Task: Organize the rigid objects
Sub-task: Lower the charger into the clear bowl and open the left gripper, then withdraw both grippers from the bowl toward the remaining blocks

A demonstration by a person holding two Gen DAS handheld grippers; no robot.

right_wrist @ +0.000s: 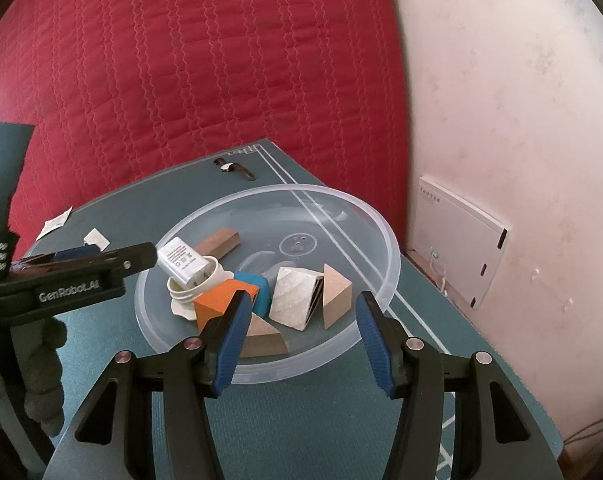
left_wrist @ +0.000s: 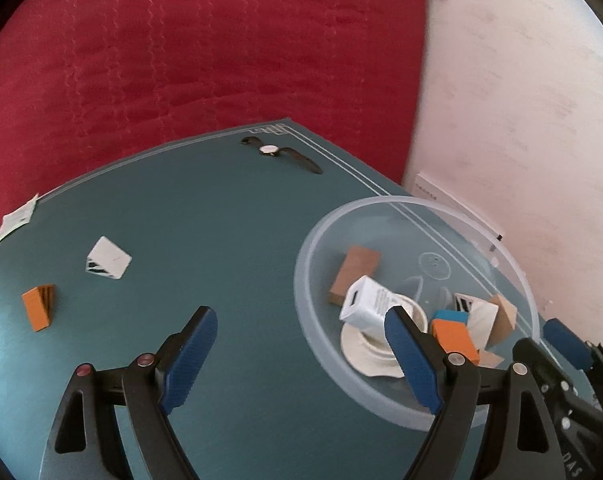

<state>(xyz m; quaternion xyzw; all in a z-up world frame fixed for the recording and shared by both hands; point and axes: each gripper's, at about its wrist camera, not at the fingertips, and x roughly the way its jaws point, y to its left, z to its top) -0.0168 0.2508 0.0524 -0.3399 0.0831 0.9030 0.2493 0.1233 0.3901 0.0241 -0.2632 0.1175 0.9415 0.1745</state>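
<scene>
Left gripper (left_wrist: 301,350) gapes empty beside the apparently released charger (left_wrist: 367,300) in the bowl (left_wrist: 381,400).

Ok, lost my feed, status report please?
Left gripper open, empty. Right gripper open at bowl rim. White charger in bowl. Orange block, watch still out.

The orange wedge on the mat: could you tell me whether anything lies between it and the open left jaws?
Nothing visible does. The orange wedge lies alone on bare mat, up-left of the left gripper; the white card sits beyond it.
</scene>
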